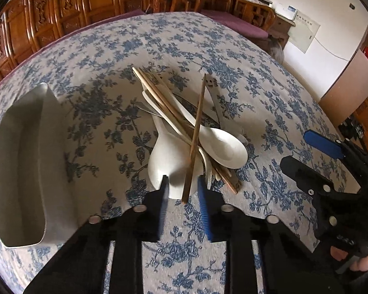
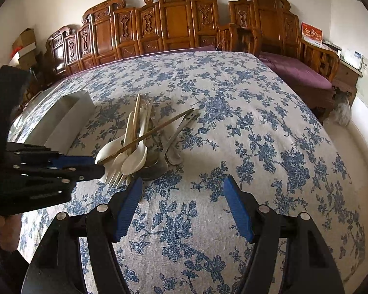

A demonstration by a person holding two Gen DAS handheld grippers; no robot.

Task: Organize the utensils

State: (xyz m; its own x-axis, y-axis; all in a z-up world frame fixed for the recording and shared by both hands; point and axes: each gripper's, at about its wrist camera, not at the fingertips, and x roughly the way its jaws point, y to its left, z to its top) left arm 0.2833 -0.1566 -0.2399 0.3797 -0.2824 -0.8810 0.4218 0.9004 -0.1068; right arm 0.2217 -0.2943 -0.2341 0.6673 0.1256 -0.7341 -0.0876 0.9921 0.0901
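Note:
A pile of utensils (image 1: 184, 132) lies mid-table: white ceramic spoons (image 1: 223, 144), wooden chopsticks, metal spoons (image 2: 171, 144) and a white plastic fork (image 2: 115, 171). One brown chopstick (image 1: 196, 137) slants up out of the pile; its near end sits between the fingers of my left gripper (image 1: 182, 196), which is closed to a narrow gap around it. In the right wrist view the left gripper (image 2: 97, 165) meets that chopstick (image 2: 149, 134) at the pile's left edge. My right gripper (image 2: 182, 205) is open and empty, just right of the pile.
A silver metal tray (image 1: 19, 166) stands left of the pile, also seen in the right wrist view (image 2: 61, 120). The table wears a blue floral cloth (image 2: 257, 134). Carved wooden chairs and a purple-cushioned bench (image 2: 296, 71) line the far side.

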